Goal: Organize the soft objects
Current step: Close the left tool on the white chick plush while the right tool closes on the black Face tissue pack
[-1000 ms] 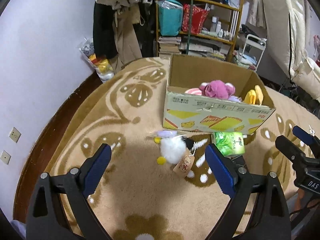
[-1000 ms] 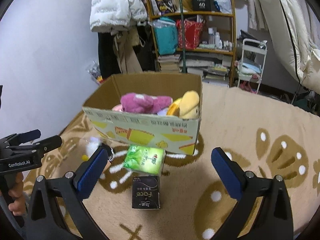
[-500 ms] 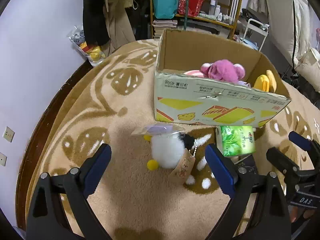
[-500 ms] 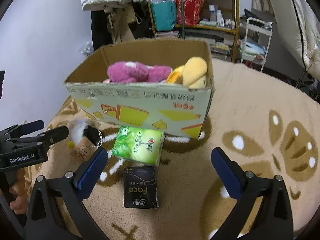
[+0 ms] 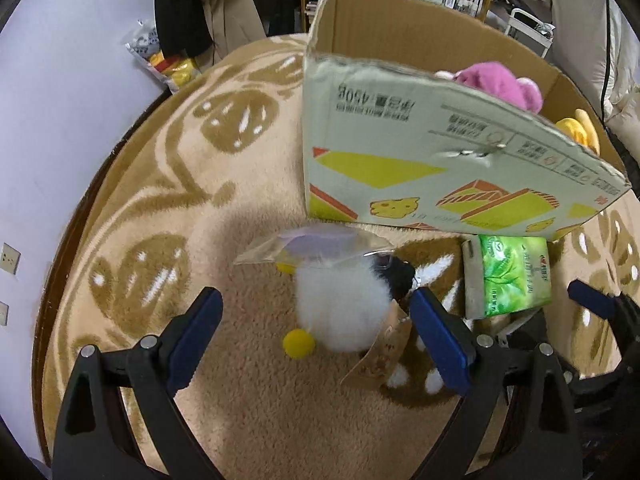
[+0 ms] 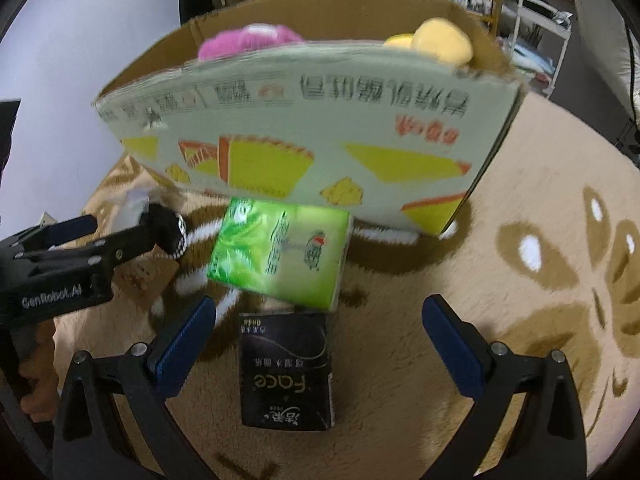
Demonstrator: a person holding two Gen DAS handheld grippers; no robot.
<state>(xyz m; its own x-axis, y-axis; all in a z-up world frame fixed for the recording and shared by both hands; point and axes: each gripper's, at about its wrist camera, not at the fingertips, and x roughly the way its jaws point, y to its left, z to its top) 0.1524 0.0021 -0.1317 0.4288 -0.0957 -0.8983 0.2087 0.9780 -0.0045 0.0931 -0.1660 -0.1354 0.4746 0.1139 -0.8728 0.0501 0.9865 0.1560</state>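
A white fluffy toy [image 5: 340, 312] with yellow pompoms, a paper tag and a clear bag lies on the carpet in front of a cardboard box [image 5: 420, 152]. My left gripper [image 5: 316, 332] is open, its blue pads on either side of the toy. A green tissue pack [image 6: 280, 254] leans against the box [image 6: 304, 136], with a black tissue pack [image 6: 286, 372] just in front of it. My right gripper [image 6: 320, 346] is open around the black pack. A pink plush [image 6: 248, 40] and a yellow plush [image 6: 440, 42] sit inside the box.
The beige patterned carpet [image 5: 160, 240] runs to a white wall [image 5: 60, 100] on the left. Behind the box stand shelves, hanging clothes [image 5: 184, 4] and a white cart [image 6: 540, 20]. The green pack also shows in the left wrist view [image 5: 508, 276].
Both grippers have moved forward and down toward the floor. The white toy now lies between the left pads, and the black pack between the right pads. Both stay open.
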